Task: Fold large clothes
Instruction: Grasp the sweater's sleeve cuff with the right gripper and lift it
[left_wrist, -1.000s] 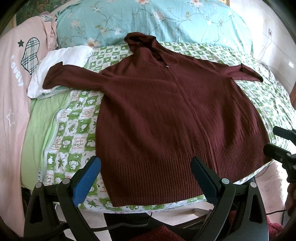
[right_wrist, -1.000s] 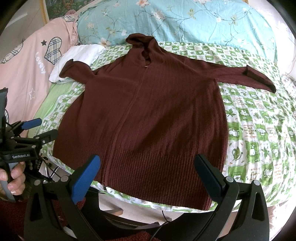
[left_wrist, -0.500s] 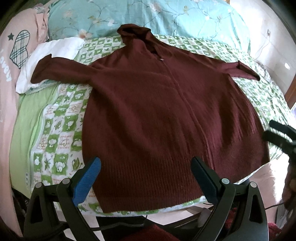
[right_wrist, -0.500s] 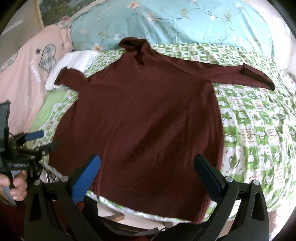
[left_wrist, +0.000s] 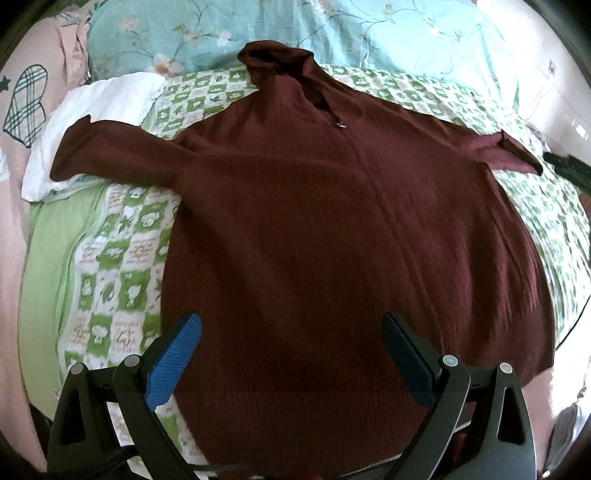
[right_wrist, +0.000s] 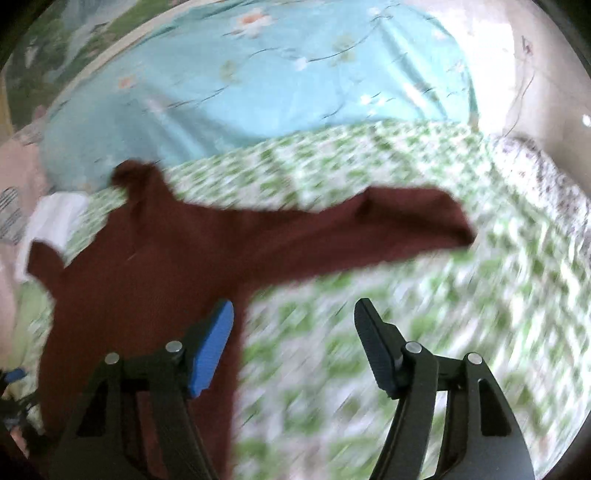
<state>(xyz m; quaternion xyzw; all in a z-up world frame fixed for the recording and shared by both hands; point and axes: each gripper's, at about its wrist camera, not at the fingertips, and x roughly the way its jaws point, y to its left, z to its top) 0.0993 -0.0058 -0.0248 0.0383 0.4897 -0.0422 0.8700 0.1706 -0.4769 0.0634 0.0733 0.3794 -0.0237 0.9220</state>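
Lying flat on the bed (left_wrist: 122, 236), the maroon hooded sweater (left_wrist: 332, 229) had both sleeves spread; the left gripper (left_wrist: 291, 354) hung over its hem, jaws released, nothing between them. Right wrist view — blurred: right gripper (right_wrist: 293, 343) over the green-checked sheet beside the sweater's side edge, below the outstretched sleeve (right_wrist: 388, 221) — jaws closing, empty.

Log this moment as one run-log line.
stage: pre-fold | maroon hooded sweater: flat on bed | left gripper: open, empty | right gripper: closing, empty, facing sleeve
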